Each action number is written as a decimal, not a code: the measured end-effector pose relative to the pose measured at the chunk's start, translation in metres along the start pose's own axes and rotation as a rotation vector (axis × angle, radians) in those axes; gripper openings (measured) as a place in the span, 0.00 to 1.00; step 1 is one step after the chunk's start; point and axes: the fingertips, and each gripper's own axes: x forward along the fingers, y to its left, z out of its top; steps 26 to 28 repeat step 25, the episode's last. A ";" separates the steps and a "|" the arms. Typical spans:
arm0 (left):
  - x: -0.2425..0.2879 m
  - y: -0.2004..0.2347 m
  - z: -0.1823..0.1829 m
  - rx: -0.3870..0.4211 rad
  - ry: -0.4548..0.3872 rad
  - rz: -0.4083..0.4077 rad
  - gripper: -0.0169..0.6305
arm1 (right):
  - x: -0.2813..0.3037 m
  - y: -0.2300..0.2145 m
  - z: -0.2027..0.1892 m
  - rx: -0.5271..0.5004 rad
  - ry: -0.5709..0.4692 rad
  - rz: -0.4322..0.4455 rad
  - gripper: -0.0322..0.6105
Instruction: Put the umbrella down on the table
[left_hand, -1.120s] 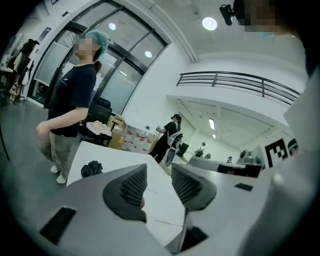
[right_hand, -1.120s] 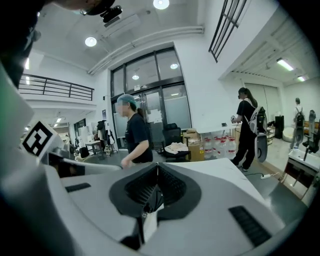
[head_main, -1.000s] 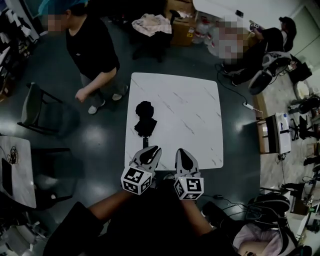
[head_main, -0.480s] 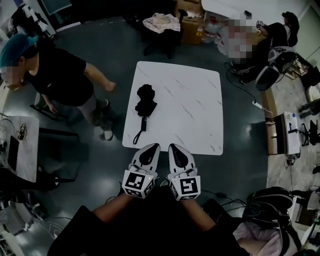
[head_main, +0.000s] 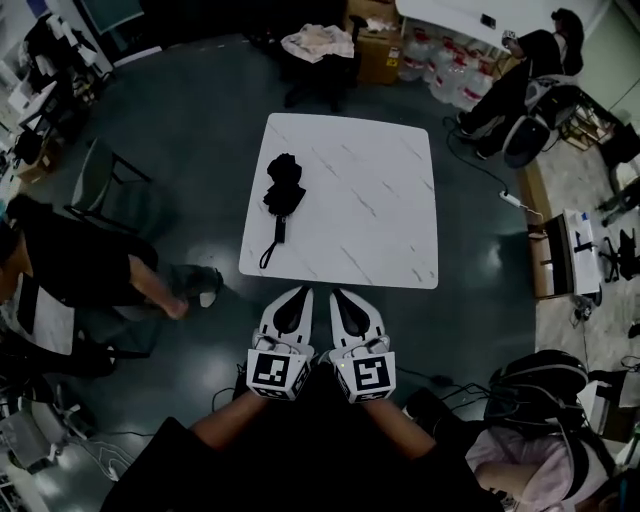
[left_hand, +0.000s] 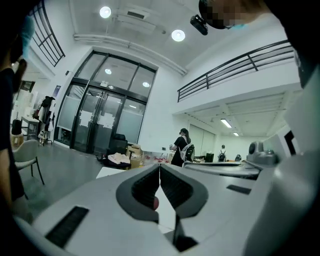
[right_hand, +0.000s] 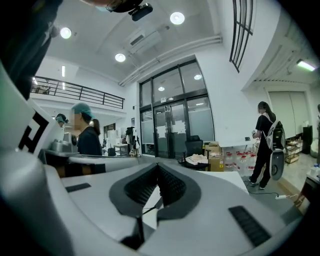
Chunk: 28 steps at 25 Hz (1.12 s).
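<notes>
Umbrella (head_main: 282, 195) lies on table (head_main: 370, 210), left side. Left hand-held gripper (head_main: 299, 294) and right hand-held gripper (head_main: 338, 294) closed, empty, side by side off the near edge.

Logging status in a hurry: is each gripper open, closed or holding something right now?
Left gripper: closed, holding nothing.
Right gripper: closed, holding nothing.
</notes>
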 end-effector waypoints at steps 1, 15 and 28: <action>-0.002 0.000 0.000 0.004 -0.005 -0.008 0.05 | -0.001 0.000 0.002 -0.002 -0.005 -0.012 0.07; -0.024 0.049 0.015 -0.031 -0.014 -0.060 0.05 | 0.035 0.060 0.018 -0.040 -0.021 -0.038 0.07; -0.032 0.082 0.015 -0.006 -0.012 -0.068 0.05 | 0.063 0.091 0.014 -0.080 0.004 -0.024 0.07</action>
